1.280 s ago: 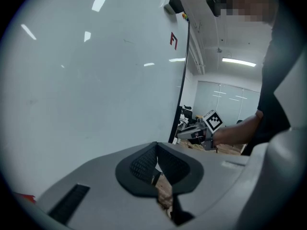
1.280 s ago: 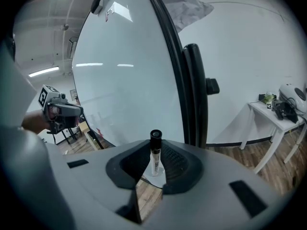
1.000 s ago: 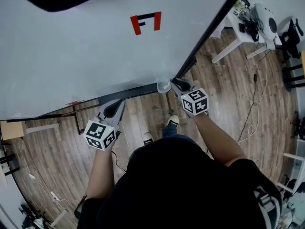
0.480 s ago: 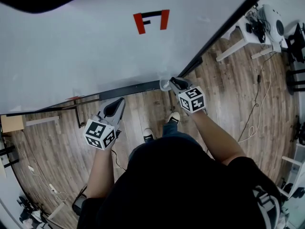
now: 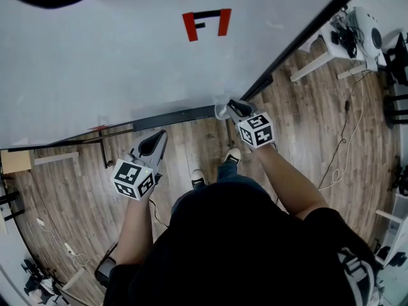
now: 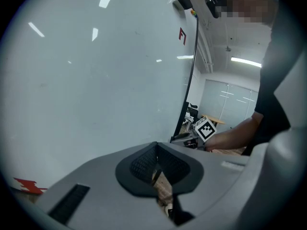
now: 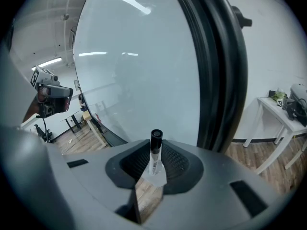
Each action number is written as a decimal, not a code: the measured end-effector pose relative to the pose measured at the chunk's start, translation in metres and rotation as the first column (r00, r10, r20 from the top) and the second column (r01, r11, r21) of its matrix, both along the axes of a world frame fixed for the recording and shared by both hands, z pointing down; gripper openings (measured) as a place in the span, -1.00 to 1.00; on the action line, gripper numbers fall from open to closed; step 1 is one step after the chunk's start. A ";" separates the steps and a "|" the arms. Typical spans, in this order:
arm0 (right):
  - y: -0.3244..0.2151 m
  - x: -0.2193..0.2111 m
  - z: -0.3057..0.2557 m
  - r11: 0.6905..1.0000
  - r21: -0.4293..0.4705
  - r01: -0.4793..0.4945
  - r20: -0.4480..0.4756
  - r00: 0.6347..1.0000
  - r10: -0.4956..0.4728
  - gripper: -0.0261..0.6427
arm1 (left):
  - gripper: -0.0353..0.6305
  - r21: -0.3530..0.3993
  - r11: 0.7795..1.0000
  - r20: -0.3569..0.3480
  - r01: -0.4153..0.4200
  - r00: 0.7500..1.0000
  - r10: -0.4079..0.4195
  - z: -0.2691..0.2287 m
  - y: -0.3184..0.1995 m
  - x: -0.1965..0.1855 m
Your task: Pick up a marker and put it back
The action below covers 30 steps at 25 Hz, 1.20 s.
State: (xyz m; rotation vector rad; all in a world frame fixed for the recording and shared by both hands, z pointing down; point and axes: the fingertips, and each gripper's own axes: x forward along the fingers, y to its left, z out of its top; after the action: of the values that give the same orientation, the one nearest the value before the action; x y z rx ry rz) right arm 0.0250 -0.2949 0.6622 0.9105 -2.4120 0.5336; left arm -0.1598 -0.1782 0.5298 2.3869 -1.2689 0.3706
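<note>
White-barrelled with a black cap, the marker (image 7: 155, 153) stands upright between the jaws of your right gripper (image 7: 154, 166), low in the middle of the right gripper view. Those jaws are easing apart at this moment, but the pads press the barrel on both sides. In the head view that gripper sits just right of centre, its tip at the right end of the black ledge (image 5: 172, 118) under the whiteboard (image 5: 127, 62), close to the board's lower corner. Your left gripper (image 5: 153, 146) is pressed together with nothing in it; only a sliver of wood floor (image 5: 191, 155) shows past its pads. It hangs left of centre, just short of the ledge. The whiteboard fills the upper left of the head view and carries a red and black mark (image 5: 206, 24) near the top centre. The board's black frame (image 7: 216, 66) runs as a thick bar just right of the marker in the right gripper view. Your shoes (image 5: 229, 161) show below the ledge. A white table (image 5: 319, 30) stands at the upper right and a cable (image 5: 341, 139) trails over the floor at the right.
</note>
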 end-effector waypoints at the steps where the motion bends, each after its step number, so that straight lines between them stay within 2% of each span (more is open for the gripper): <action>1: 0.000 0.000 0.001 1.000 -0.006 0.000 -0.003 1.000 -0.001 -0.71 | -0.86 0.004 1.000 -0.005 -0.002 1.000 0.002 0.000 0.000 0.000; 12: 0.001 0.016 -0.009 0.999 0.004 -0.042 -0.032 0.999 0.042 -0.53 | -0.86 0.034 0.999 -0.015 -0.016 1.000 0.017 -0.011 0.005 0.001; 30: 0.031 0.049 -0.077 0.987 0.103 -0.119 -0.007 0.993 0.121 -0.52 | -0.86 0.111 0.991 -0.017 -0.068 0.997 0.071 -0.038 0.017 0.004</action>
State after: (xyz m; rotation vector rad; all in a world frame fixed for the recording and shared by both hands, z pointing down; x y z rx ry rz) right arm 0.0740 -0.2638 0.5856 1.1051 -2.4026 0.4488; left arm -0.1555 -0.1616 0.4916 2.5262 -1.2292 0.3020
